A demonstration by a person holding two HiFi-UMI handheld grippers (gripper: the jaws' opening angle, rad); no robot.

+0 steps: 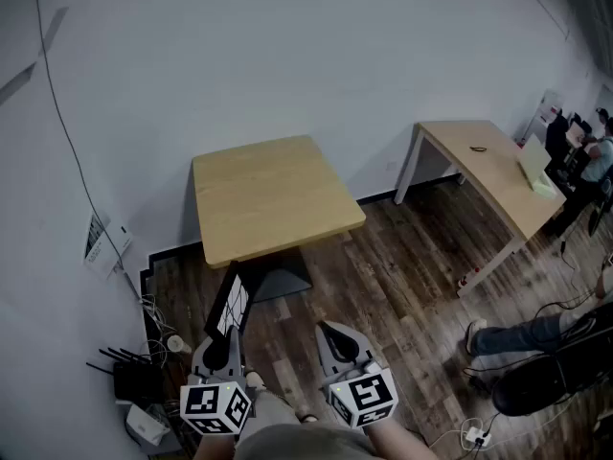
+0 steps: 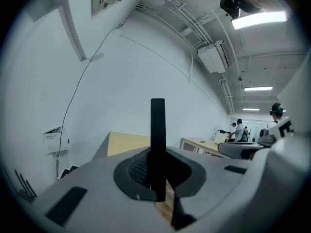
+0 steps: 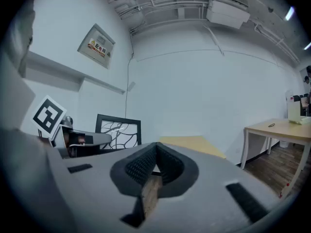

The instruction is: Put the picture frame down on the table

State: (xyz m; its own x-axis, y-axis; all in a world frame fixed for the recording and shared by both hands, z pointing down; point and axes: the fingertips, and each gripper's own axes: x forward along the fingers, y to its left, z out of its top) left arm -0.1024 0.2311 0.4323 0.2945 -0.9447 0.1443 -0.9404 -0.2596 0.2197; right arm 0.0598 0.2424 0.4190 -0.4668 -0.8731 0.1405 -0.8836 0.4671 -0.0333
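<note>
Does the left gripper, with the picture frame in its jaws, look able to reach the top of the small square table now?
Probably yes, after a move forward. The left gripper holds the picture frame short of the table; its top is bare and nothing stands between.

Grippers: two, the left gripper (image 1: 228, 345) and the right gripper (image 1: 335, 338).
Marker cubes: two, the left cube (image 1: 215, 407) and the right cube (image 1: 364, 399).
Picture frames: one picture frame (image 1: 233, 305).
Tables: two, a square table (image 1: 273, 196) and a long table (image 1: 488, 166).
People: at least three, two far figures (image 1: 599, 156) and one pair of legs (image 1: 522, 333).
Wall notices: one wall notice (image 1: 103, 241).
Routers: one router (image 1: 129, 377).
</note>
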